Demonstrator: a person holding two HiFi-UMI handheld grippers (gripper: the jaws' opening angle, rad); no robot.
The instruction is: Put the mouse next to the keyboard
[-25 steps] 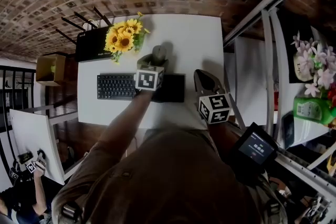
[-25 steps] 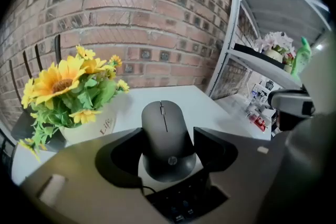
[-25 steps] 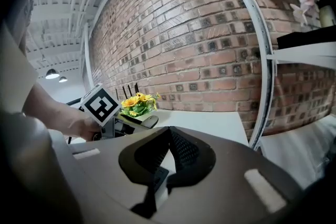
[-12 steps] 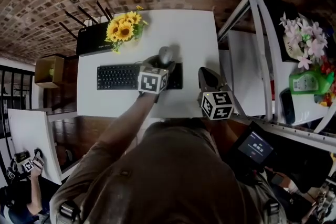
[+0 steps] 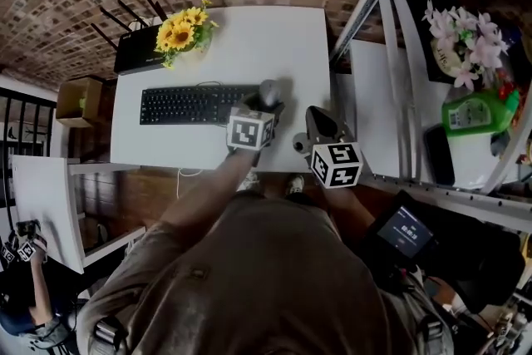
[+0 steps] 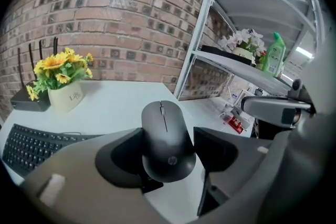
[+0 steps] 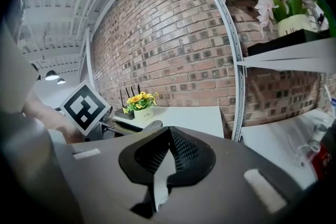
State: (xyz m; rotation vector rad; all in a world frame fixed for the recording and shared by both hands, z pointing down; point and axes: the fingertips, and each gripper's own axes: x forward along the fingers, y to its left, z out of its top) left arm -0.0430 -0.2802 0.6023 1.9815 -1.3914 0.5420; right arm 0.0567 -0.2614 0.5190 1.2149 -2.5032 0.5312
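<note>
hp logo on mouse (image 6: 167, 139); "Life" on flower pot (image 6: 66, 98)

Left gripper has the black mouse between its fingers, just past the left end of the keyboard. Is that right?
Not quite. The head view shows the mouse, held by the left gripper, just past the right end of the keyboard, not the left. The rest stands: it is black and sits between the fingers.

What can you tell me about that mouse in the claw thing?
The mouse is dark grey, matte plastic and rounded, with a scroll wheel between two buttons and a small logo near its back. No cord shows. The left gripper clasps its sides, holding it level at the right end of the keyboard.
</note>
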